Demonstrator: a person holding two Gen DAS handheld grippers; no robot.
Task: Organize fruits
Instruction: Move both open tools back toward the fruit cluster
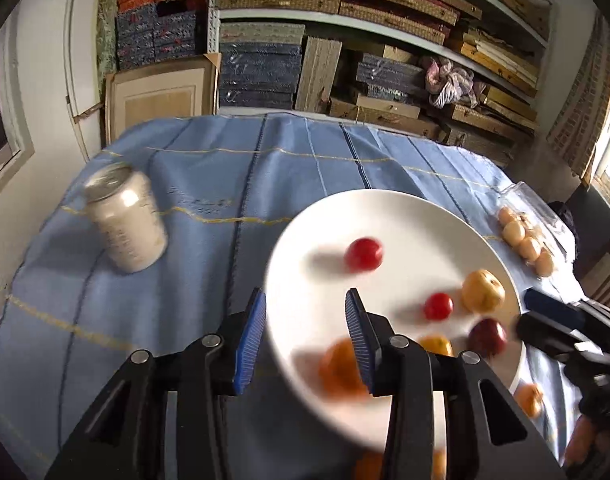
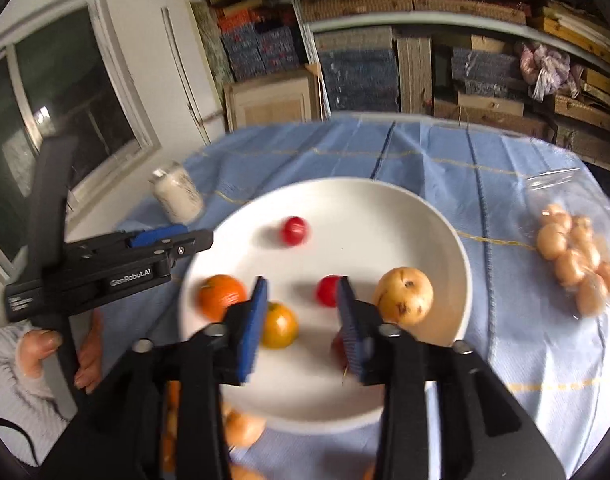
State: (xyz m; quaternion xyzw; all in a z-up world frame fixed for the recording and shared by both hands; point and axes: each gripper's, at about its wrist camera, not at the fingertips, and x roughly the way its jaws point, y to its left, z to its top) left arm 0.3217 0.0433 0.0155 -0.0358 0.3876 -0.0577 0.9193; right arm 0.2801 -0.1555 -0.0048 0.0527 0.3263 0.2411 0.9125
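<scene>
A white plate (image 2: 345, 200) on the blue cloth holds an orange (image 2: 221, 296), a yellow-orange fruit (image 2: 279, 324), two small red fruits (image 2: 294, 231) (image 2: 328, 290), a spotted yellow fruit (image 2: 405, 296) and a dark red one (image 1: 487, 336). My right gripper (image 2: 301, 292) hovers open over the plate's near half, with bare plate showing between its blue pads. My left gripper (image 1: 305, 300) is open above the plate's (image 1: 385, 216) left rim and holds nothing. In the right wrist view it (image 2: 201, 236) reaches in from the left. The right gripper (image 1: 523, 316) shows at the left wrist view's right edge.
A white jar (image 1: 125, 220) stands left of the plate. A clear bag of small tan fruits (image 2: 573, 256) lies to the right. Loose orange fruits (image 2: 241, 428) lie in front of the plate. A person's hand (image 2: 37, 352) grips the left tool. Packed shelves stand behind the table.
</scene>
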